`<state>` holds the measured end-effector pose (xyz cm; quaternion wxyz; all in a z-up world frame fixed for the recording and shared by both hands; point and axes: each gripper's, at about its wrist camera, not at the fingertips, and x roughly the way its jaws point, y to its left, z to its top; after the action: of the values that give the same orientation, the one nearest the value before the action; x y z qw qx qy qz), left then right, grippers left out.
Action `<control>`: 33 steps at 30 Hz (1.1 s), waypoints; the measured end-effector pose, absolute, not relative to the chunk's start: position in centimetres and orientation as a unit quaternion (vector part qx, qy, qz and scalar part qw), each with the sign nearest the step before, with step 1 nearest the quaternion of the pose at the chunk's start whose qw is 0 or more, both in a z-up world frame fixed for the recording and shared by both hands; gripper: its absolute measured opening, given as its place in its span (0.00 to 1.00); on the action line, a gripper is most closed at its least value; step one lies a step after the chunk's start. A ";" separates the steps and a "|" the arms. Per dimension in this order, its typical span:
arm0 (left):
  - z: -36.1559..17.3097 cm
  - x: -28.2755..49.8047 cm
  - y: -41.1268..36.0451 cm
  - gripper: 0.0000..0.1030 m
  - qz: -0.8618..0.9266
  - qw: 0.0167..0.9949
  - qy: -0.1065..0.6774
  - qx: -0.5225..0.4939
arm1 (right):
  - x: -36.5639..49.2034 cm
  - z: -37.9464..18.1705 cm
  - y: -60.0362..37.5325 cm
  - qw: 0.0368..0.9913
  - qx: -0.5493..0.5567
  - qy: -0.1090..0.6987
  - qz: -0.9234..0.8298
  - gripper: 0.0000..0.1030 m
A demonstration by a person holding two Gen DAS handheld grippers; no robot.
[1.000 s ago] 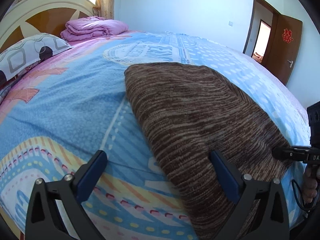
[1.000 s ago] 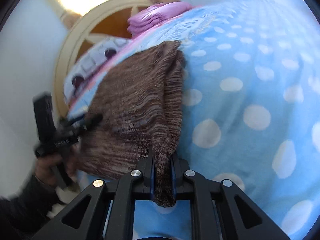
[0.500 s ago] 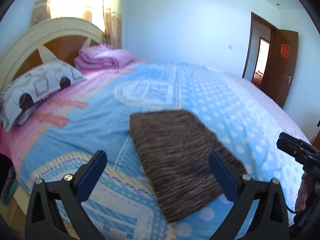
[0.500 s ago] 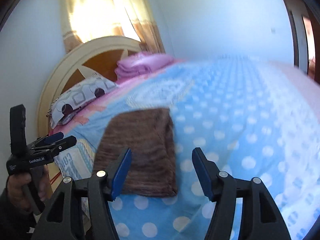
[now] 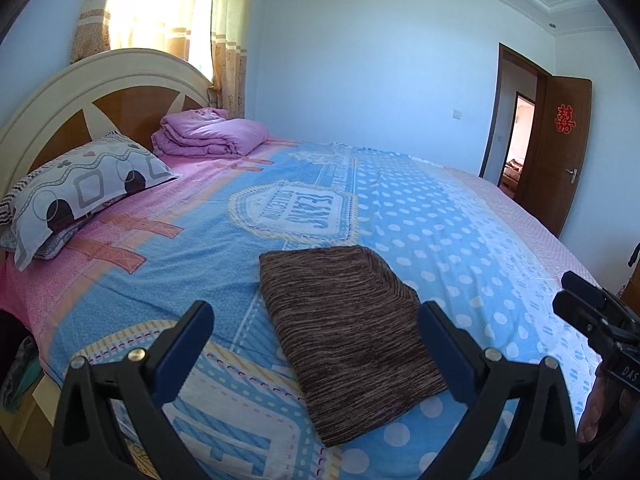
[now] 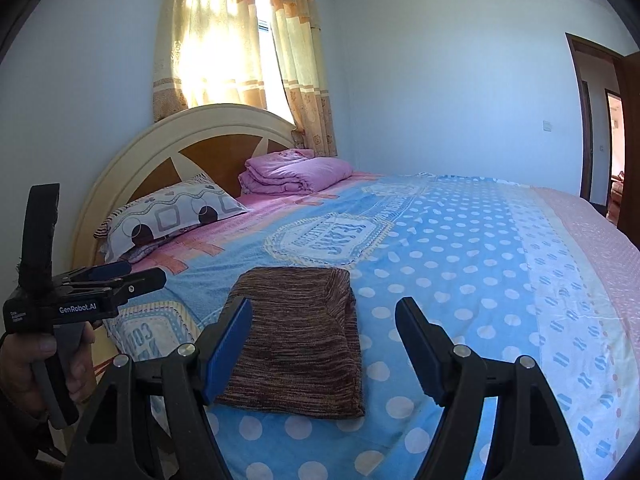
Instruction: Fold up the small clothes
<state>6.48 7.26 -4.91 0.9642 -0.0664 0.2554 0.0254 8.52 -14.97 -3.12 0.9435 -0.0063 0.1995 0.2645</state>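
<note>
Pillow [image 5: 86, 194], pink quilt [image 5: 212, 136], headboard [image 6: 192, 140]

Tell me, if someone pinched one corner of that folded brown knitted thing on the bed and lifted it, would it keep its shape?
Probably not. The brown knit garment looks soft, with rounded folded edges, so it would likely droop and unfold. It hardly dents the bedspread, so it is probably light. Its ribbed, fuzzy weave should grip rather than slip.

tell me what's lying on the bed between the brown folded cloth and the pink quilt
Nothing lies there: only bare bedspread between the brown cloth and the pink quilt, clearest in the right wrist view.
</note>
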 end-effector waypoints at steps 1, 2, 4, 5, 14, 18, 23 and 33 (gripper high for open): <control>-4.9 6.5 7.3 1.00 0.025 0.964 0.256 -0.066 | 8.5 -3.2 -14.8 0.943 -0.008 0.201 0.265 0.72; -5.0 6.5 7.2 1.00 0.026 0.964 0.256 -0.066 | 8.4 -3.3 -14.7 0.943 -0.009 0.201 0.265 0.72; -5.0 6.4 7.3 1.00 0.025 0.964 0.256 -0.068 | 8.3 -3.3 -14.7 0.942 -0.010 0.201 0.267 0.72; -5.0 6.5 7.2 1.00 0.026 0.964 0.257 -0.067 | 8.3 -3.4 -14.6 0.942 -0.011 0.202 0.268 0.72; -5.0 6.5 7.1 1.00 0.025 0.963 0.259 -0.067 | 8.4 -3.7 -14.7 0.940 -0.008 0.208 0.270 0.73; -5.1 6.5 7.1 1.00 0.025 0.963 0.260 -0.068 | 8.3 -3.9 -14.7 0.939 -0.007 0.210 0.271 0.73; -5.2 6.5 7.2 1.00 0.025 0.962 0.262 -0.068 | 8.3 -4.0 -14.4 0.938 -0.009 0.212 0.274 0.73; -5.4 6.6 7.2 1.00 0.025 0.962 0.264 -0.067 | 8.3 -4.2 -14.4 0.938 -0.009 0.213 0.273 0.73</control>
<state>6.60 7.24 -5.39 0.9618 -0.0669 0.2643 0.0247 8.26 -14.44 -4.16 0.9379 -0.0091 0.2131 0.2735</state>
